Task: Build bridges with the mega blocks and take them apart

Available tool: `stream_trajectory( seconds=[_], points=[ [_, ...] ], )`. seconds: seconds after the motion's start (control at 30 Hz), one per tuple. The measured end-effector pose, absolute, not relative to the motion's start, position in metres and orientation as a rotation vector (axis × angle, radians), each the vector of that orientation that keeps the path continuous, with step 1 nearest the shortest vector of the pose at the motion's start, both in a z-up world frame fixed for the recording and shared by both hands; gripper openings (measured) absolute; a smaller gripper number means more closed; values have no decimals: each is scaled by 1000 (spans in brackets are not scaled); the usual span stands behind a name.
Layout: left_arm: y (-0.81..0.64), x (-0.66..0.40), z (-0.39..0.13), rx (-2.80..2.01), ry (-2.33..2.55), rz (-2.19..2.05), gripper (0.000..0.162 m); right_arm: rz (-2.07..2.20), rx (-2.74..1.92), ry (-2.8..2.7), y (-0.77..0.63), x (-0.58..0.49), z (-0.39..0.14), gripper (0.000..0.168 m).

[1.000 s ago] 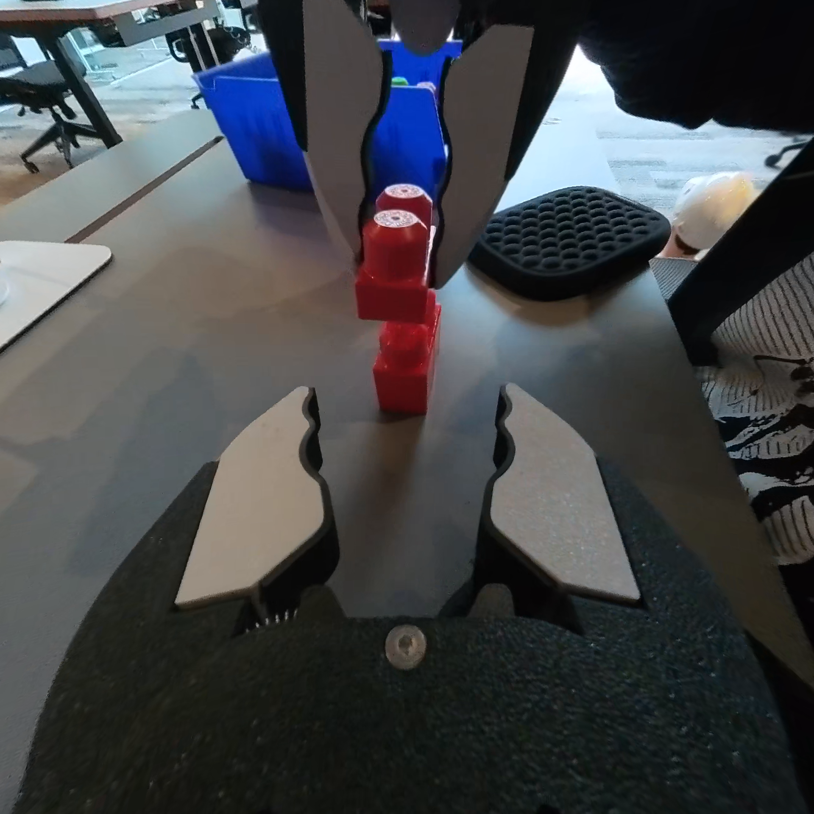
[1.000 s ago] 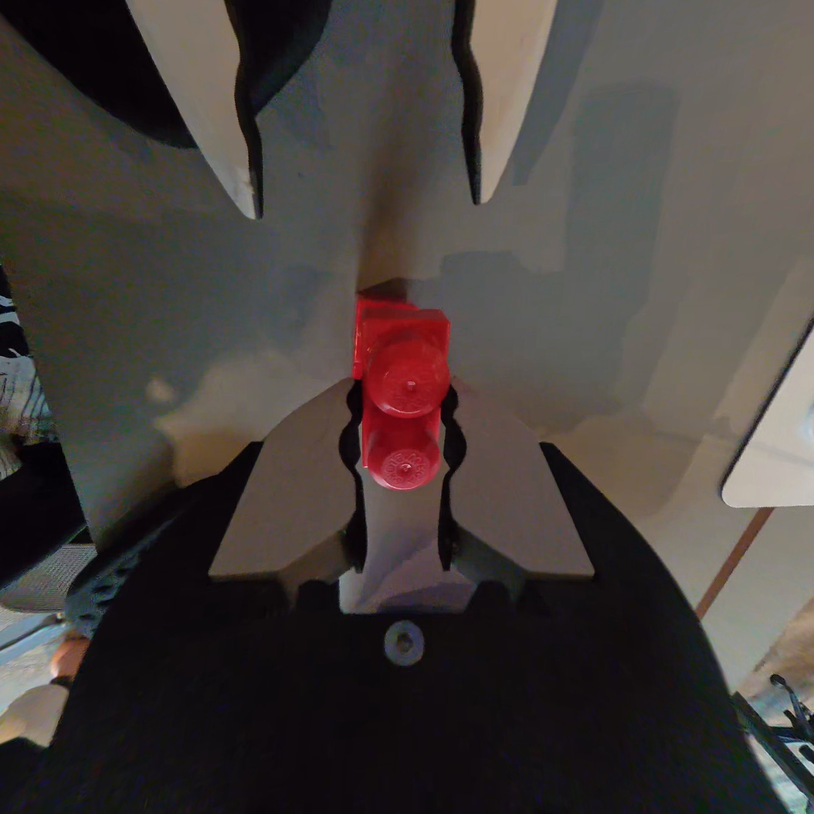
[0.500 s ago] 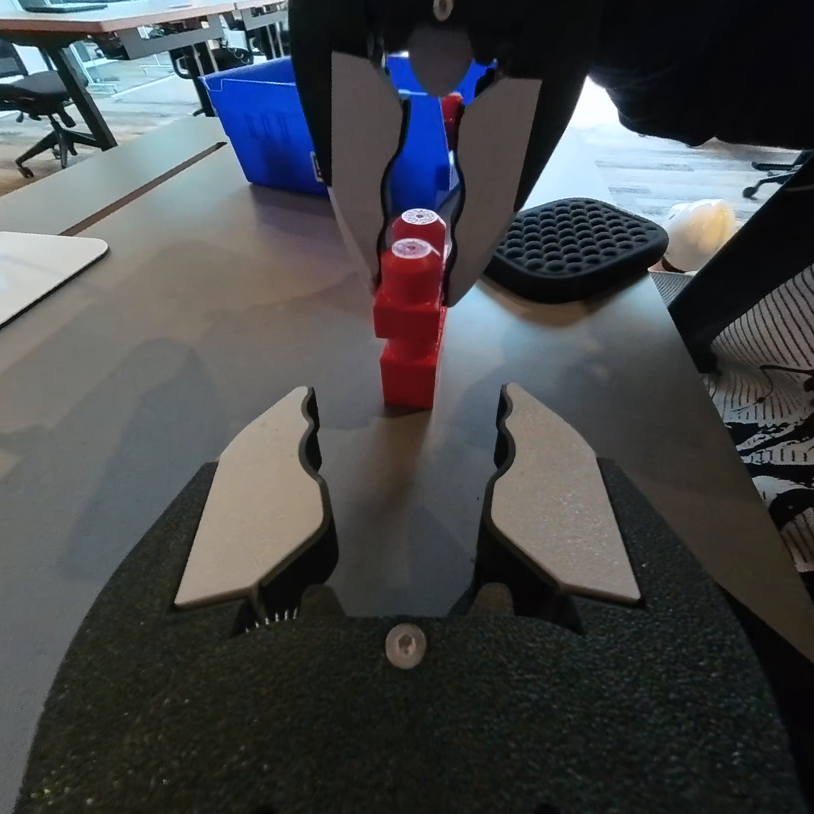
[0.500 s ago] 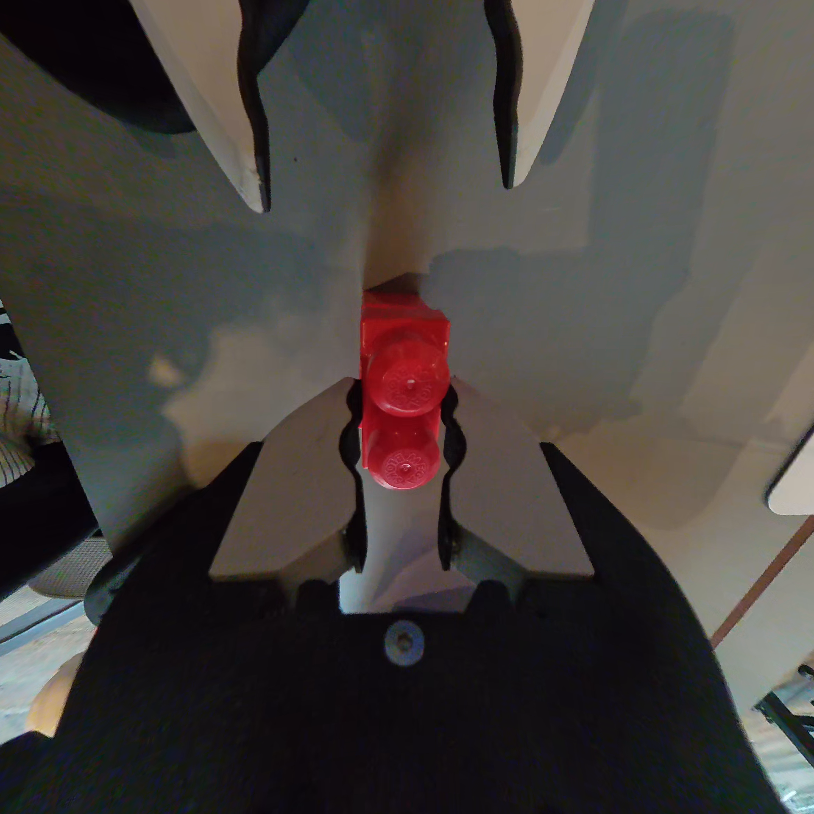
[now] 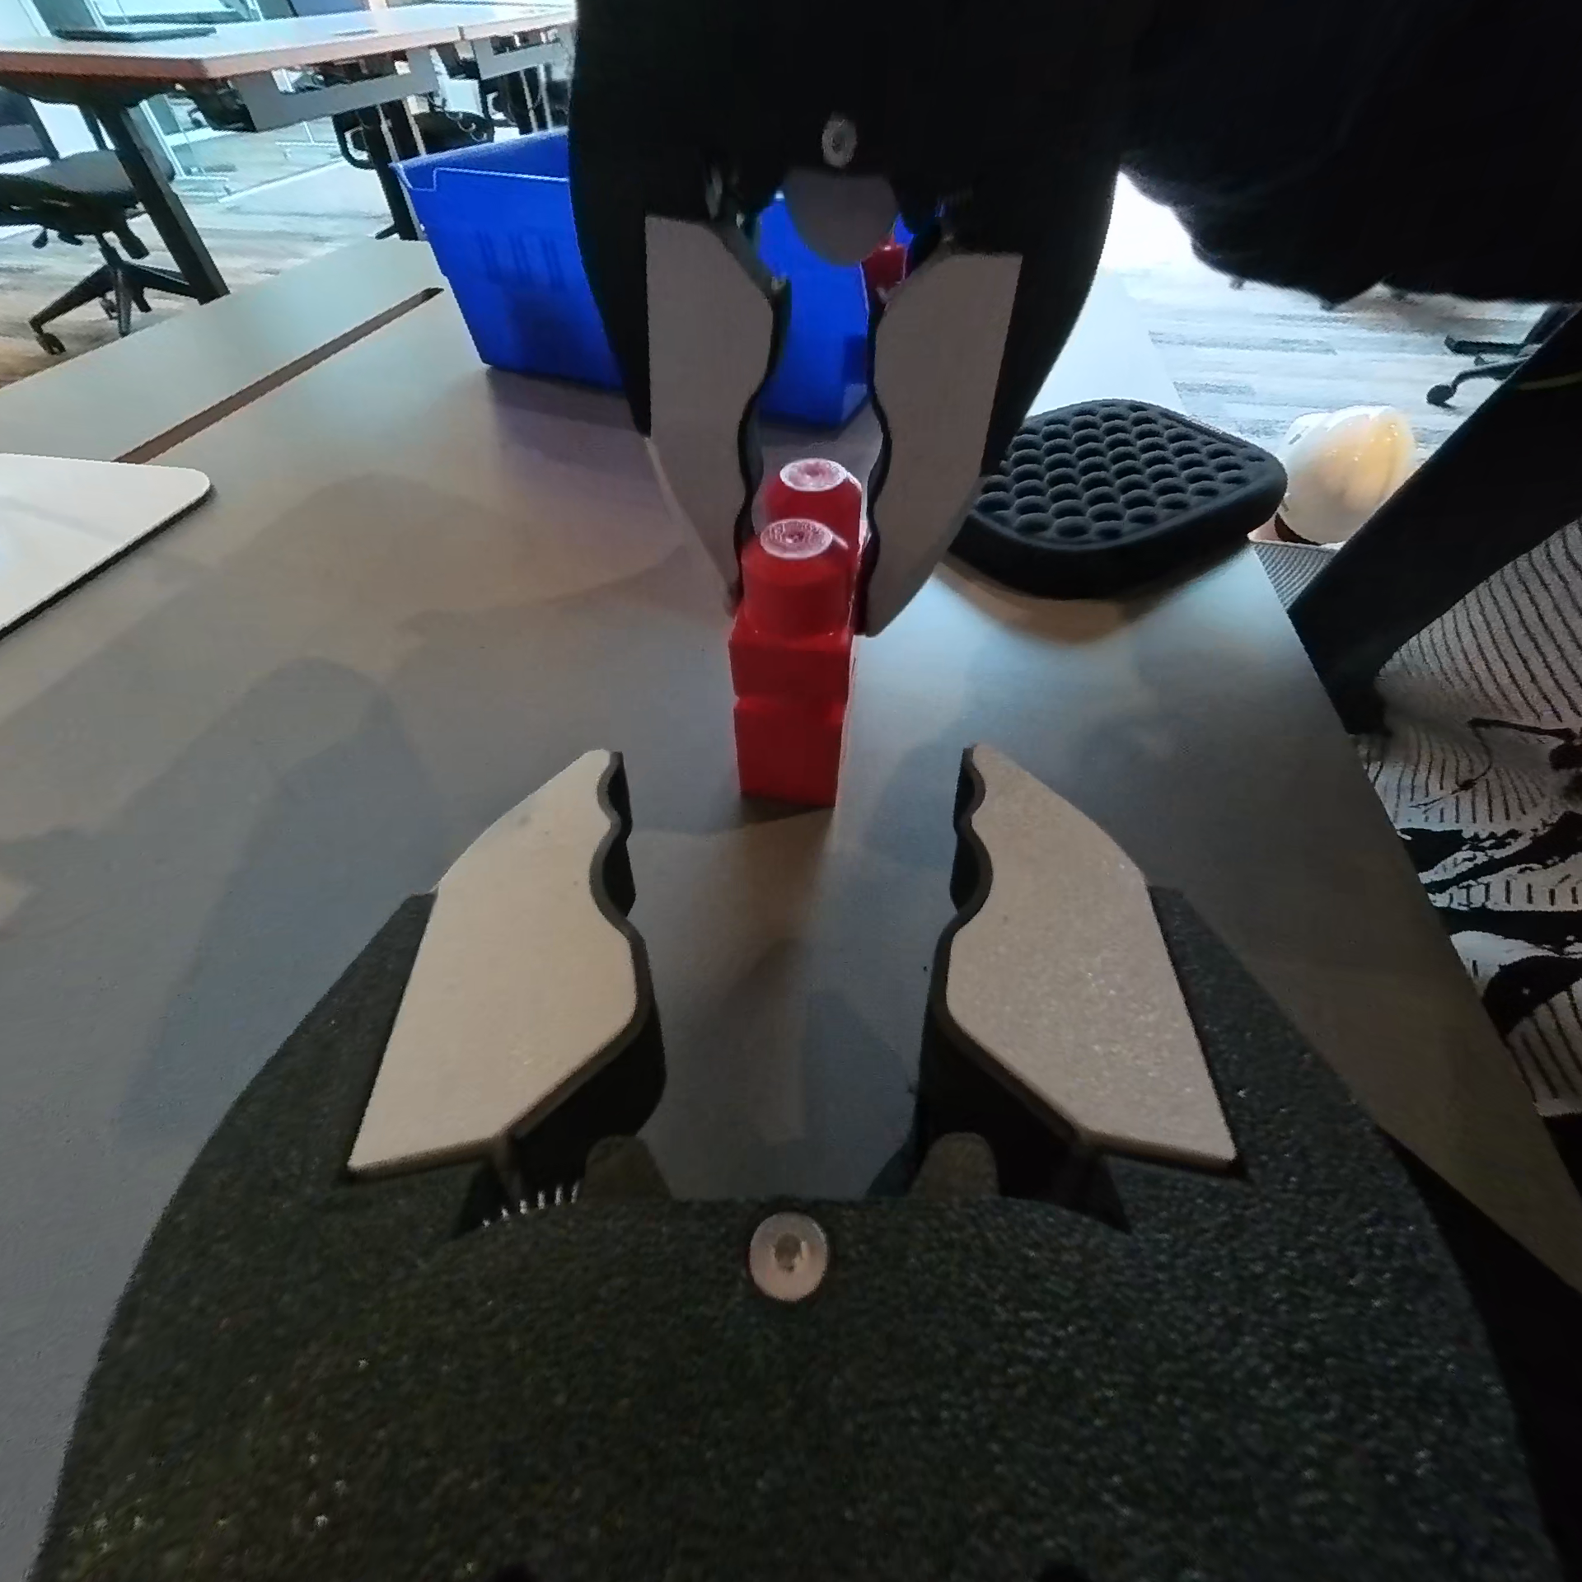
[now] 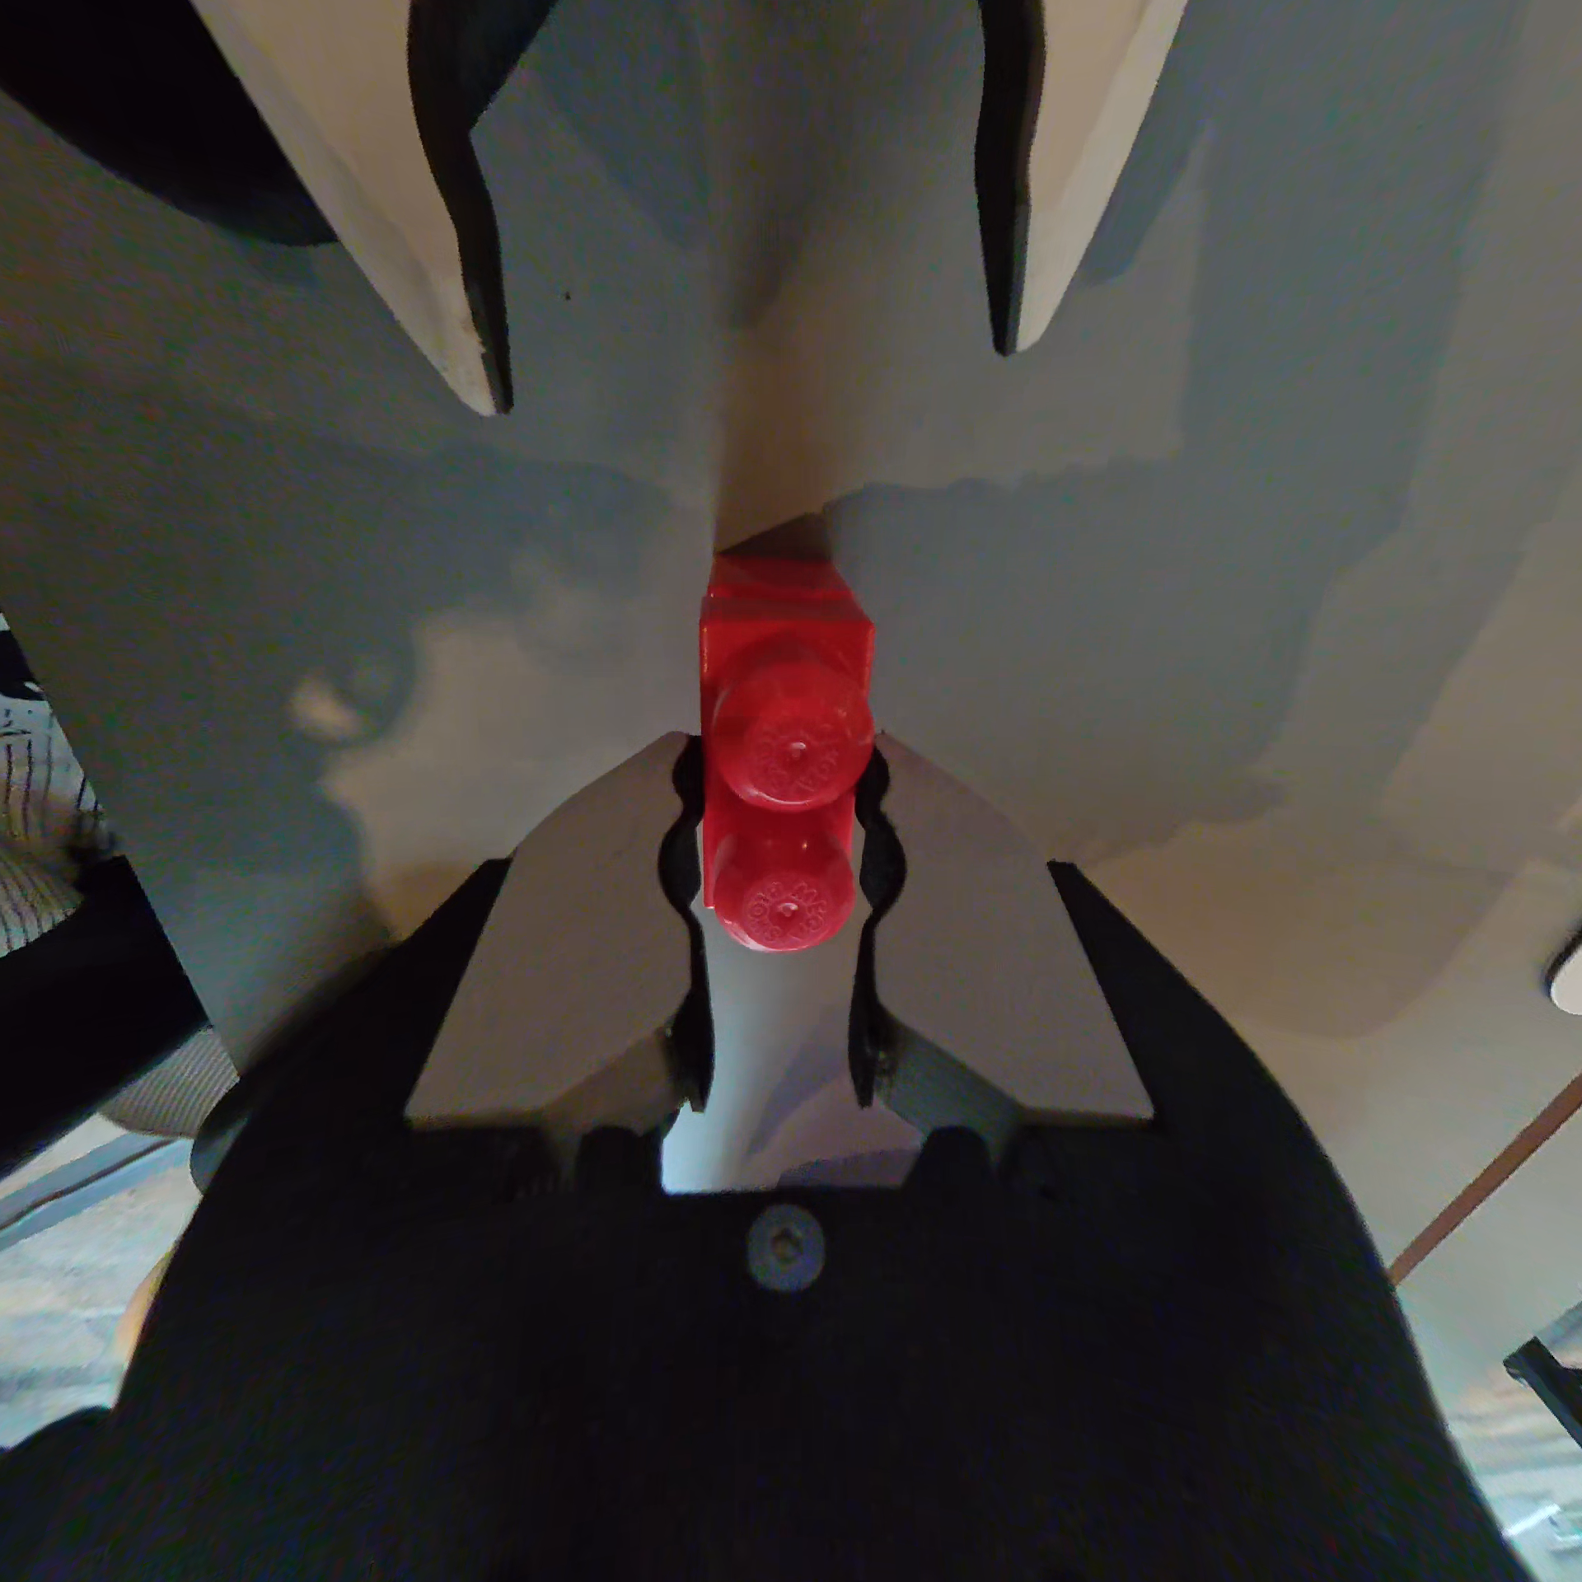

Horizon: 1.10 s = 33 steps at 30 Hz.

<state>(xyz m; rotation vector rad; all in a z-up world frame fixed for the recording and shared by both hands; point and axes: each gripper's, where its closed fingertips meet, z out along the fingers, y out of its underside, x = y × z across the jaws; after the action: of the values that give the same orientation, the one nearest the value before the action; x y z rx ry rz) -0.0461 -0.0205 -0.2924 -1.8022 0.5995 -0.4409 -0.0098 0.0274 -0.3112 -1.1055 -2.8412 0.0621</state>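
Two red two-stud mega blocks stand stacked on the grey table (image 5: 342,685). The upper red block (image 5: 792,633) sits flush on the lower red block (image 5: 788,753). My right gripper (image 5: 800,608) comes down from above and is shut on the upper block's sides. In the right wrist view my right gripper (image 6: 783,745) clamps the upper block (image 6: 788,685), and an edge of the lower block (image 6: 770,573) shows beyond it. My left gripper (image 5: 792,766) is open and empty, low over the table, just in front of the stack. It also shows open in the right wrist view (image 6: 745,377).
A blue bin (image 5: 514,257) stands at the back of the table. A black honeycomb pad (image 5: 1113,488) lies at the back right. A white mat (image 5: 77,522) lies at the left. A chair (image 5: 1455,556) stands past the table's right edge. Spacing between my two grippers at the tips: around 7 cm.
My right gripper has lowered the upper red block onto the lower one; the gap and offset between them have closed. My left gripper stays open in front.
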Motion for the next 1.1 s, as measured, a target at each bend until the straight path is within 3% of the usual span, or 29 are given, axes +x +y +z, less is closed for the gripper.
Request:
stream_trajectory(
  seconds=[0.73, 1.1],
  points=[
    [-22, -46, -291, -1790, 593, -462, 71, -73, -1154, -2856, 29, -10, -321, 35],
    [-25, -49, -284, -1736, 573, -440, 70, 132, -1237, -2837, 29, -11, -319, 35]
  ],
)
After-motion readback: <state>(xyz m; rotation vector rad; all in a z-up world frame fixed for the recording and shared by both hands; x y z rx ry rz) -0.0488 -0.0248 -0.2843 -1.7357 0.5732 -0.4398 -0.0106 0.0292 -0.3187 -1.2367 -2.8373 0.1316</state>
